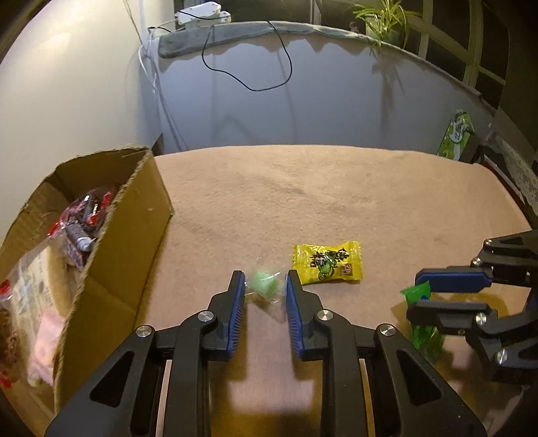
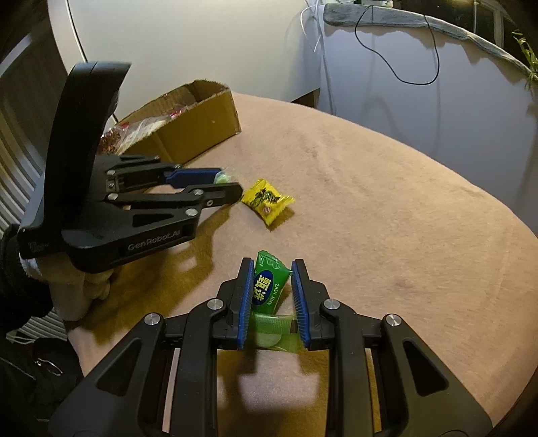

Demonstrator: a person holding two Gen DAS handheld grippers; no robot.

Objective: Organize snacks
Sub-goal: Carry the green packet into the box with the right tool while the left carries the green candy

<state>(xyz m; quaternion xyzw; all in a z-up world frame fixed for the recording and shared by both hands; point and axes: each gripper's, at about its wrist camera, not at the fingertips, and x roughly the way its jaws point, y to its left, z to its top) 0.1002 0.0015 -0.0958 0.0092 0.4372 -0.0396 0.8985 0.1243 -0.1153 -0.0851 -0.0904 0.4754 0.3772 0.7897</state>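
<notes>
**Snack sorting: two candies between the jaws, one loose on the table**

- Left gripper (image 1: 264, 285): jaws parted, straddling a pale green candy in clear wrap (image 1: 265, 285). The wrapper's ends reach the blue pads; a firm clamp cannot be confirmed, as the piece is blurred. In the right wrist view the same gripper (image 2: 224, 186) shows the candy (image 2: 222, 177) peeking between its tips.
- Right gripper (image 2: 272, 269): jaws partly open around a dark green sachet (image 2: 267, 285) with white lettering. The sachet lies lengthwise between the pads, a narrow gap visible on either side. From the left wrist view this gripper (image 1: 417, 292) enters from the right with the sachet (image 1: 425, 332) between its fingers.
- Yellow candy packet (image 1: 327, 264): flat on the tan table cover (image 1: 336, 201), just beside the left gripper's right fingertip, free of both grippers.
- Cardboard box (image 1: 127, 215): at the table's left edge, top open, containing several bagged snacks (image 1: 80, 218) in red, black and clear wrappers.
- Background: black cable (image 1: 248, 72) on a grey surface, a potted plant (image 1: 383, 16), a green carton (image 1: 455, 136) at the far right edge.
</notes>
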